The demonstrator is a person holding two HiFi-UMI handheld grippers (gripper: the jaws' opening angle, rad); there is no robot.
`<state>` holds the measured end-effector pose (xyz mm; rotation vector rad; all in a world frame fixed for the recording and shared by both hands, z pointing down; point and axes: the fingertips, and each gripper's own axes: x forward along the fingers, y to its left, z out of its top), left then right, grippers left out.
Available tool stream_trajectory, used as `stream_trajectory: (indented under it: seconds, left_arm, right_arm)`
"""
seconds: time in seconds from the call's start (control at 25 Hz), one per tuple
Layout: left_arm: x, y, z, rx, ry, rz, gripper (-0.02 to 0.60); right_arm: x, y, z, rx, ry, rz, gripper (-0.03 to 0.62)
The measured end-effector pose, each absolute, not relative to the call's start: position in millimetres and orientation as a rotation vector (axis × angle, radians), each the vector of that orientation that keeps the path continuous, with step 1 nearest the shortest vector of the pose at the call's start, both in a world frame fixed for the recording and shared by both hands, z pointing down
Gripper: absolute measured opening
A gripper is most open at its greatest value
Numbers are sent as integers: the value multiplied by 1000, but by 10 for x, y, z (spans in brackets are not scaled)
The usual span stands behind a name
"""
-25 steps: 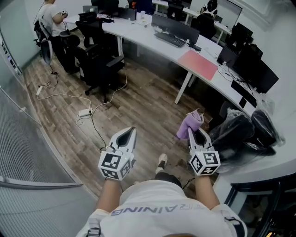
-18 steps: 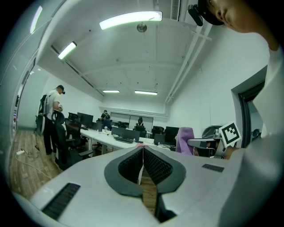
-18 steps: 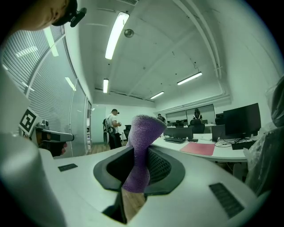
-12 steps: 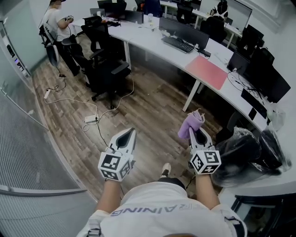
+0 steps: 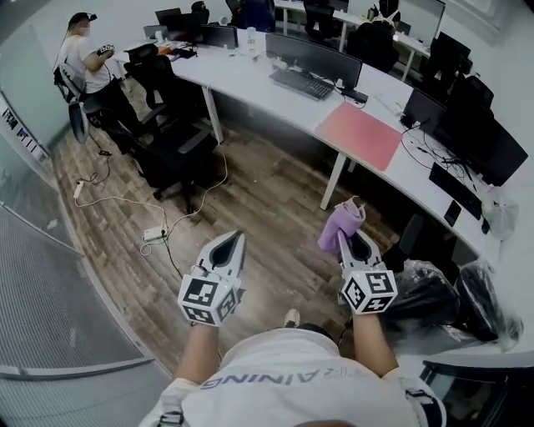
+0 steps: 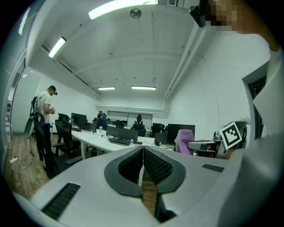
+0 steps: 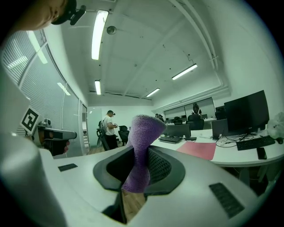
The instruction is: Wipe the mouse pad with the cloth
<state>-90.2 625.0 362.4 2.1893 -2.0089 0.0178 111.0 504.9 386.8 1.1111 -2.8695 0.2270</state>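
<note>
While right gripper (image 5: 350,240) clamps cloth (image 5: 341,223), mouse pad (image 5: 359,135) lies well apart.

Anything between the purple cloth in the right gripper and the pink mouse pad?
Nothing visible. The cloth, clamped in the right gripper, has only open floor before the desk; the mouse pad lies bare.

A wood-plank floor (image 5: 259,200) is seen beneath and ahead of the left gripper (image 5: 235,235). Well ahead of it, a long curved white desk (image 5: 250,73) is set, with monitors (image 5: 313,57) and a keyboard (image 5: 299,82) on it. Black office chairs (image 5: 171,143) are placed ahead and to its left. Far to its left, a ribbed partition (image 5: 50,283), perhaps frosted glass, is seen. Strip lights (image 6: 120,5) are mounted on the white ceiling (image 6: 133,48).
</note>
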Motion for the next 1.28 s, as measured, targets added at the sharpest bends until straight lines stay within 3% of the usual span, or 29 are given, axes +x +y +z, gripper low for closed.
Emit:
stream_trajectory:
  seconds: [0.64, 0.96, 1.28]
  left_arm:
    - [-232, 4714, 3807, 2292, -1872, 116, 32]
    - [-336, 3865, 3870, 2395, -1737, 84, 32]
    - [-896, 2948, 3766, 2461, -1630, 57, 32]
  right_arm:
    - [1829, 3789, 4251, 1245, -2801, 348, 97]
    - [1763, 3157, 4253, 1377, -2729, 315, 97]
    - [1307, 2411, 4064, 1496, -2658, 279, 97]
